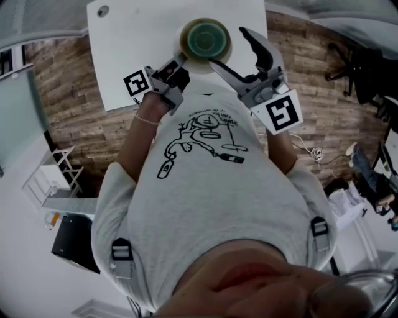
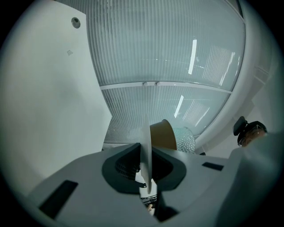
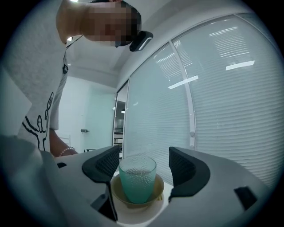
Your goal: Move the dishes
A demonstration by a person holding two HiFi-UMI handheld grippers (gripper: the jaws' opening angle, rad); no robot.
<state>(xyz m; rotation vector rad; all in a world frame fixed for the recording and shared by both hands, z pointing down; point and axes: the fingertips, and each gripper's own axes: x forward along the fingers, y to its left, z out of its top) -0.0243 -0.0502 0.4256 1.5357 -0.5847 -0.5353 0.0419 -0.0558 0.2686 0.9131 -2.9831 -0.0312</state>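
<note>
A green pimpled glass (image 1: 206, 38) stands in a tan bowl (image 1: 186, 46), and the bowl rests on a thin white plate (image 2: 147, 133). The stack is level over the near edge of the white table (image 1: 124, 62). My left gripper (image 1: 179, 61) is shut on the plate's rim, which stands edge-on between its pads (image 2: 146, 166). Beyond the rim, the left gripper view shows the bowl (image 2: 162, 135) and glass (image 2: 184, 139). My right gripper (image 1: 227, 46) is open at the stack's right. In its view the glass (image 3: 137, 179) sits between the spread jaws (image 3: 145, 164), untouched, in the bowl (image 3: 119, 193).
The table has a small round hole (image 1: 102, 10) near its far left corner. Wood floor (image 1: 68, 93) lies left and right of it. A black office chair (image 1: 354, 65) stands at the right and a white rack (image 1: 53, 177) at the left. Ribbed glass walls (image 3: 222, 97) rise behind the table.
</note>
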